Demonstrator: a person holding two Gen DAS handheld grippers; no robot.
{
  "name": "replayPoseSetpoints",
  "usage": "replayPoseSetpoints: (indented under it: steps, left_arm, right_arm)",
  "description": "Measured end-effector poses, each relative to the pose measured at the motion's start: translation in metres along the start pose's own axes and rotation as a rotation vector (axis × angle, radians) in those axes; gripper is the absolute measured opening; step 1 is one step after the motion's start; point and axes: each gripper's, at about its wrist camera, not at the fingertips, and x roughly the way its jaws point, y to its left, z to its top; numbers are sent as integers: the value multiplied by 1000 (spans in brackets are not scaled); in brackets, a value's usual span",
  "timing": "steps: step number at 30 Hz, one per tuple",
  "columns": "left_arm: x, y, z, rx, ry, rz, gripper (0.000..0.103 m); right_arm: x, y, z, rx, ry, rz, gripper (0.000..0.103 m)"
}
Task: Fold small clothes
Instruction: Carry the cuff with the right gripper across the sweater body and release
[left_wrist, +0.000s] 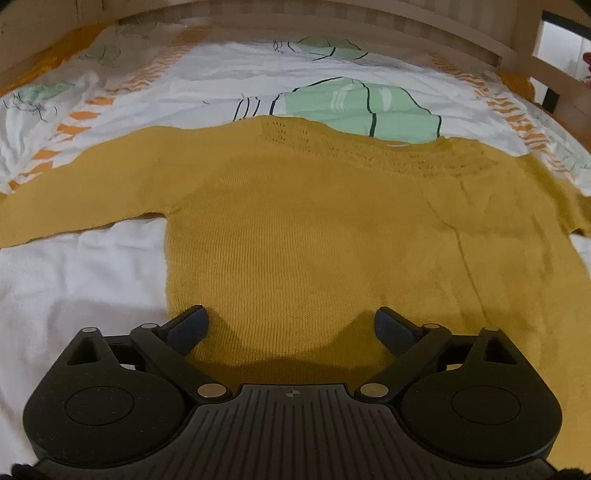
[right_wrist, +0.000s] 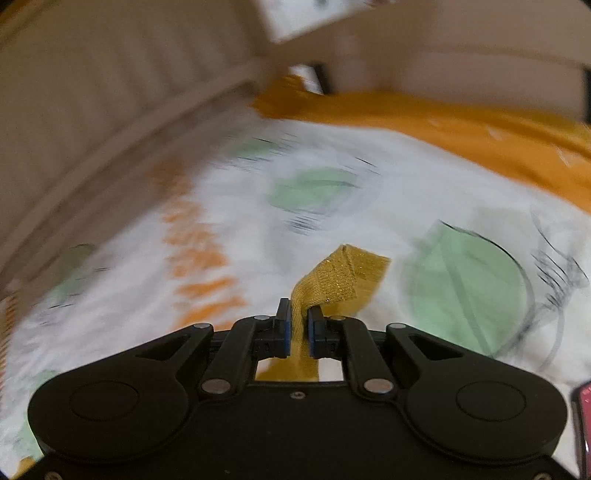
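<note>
Sweater (left_wrist: 314, 229) first: the mustard knit lies flat and face down on the bed (left_wrist: 74, 277), body toward me and one sleeve stretched out to the left, which gives me clean fold lines. My left hand-held gripper (left_wrist: 291, 325) hangs over the hem with its fingers spread wide and nothing between them, ready, I think, to pin or take the bottom edge. My right hand-held gripper (right_wrist: 298, 332) is pressed together on a strip of the knit, probably the other sleeve's cuff (right_wrist: 340, 277), lifted clear of the patterned sheet (right_wrist: 258, 221) so I can carry it inward across the body. That view is blurred, so I cannot tell how high.
</note>
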Motion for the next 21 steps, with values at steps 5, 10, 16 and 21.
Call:
replayPoseSetpoints:
  steps: [5, 10, 16, 21]
  left_arm:
    - [-18, 8, 12, -65, 0, -102, 86]
    - [-43, 14, 28, -73, -62, -112, 86]
    - [-61, 33, 40, -120, -95, -106, 86]
    - [-67, 52, 48, -177, -108, -103, 86]
  right_arm:
    - [-37, 87, 6, -120, -32, 165, 16]
    - [-58, 177, -17, -221, 9, 332, 16]
    - [-66, 272, -89, -343, 94, 514, 16]
    - [-47, 319, -149, -366, 193, 595, 16]
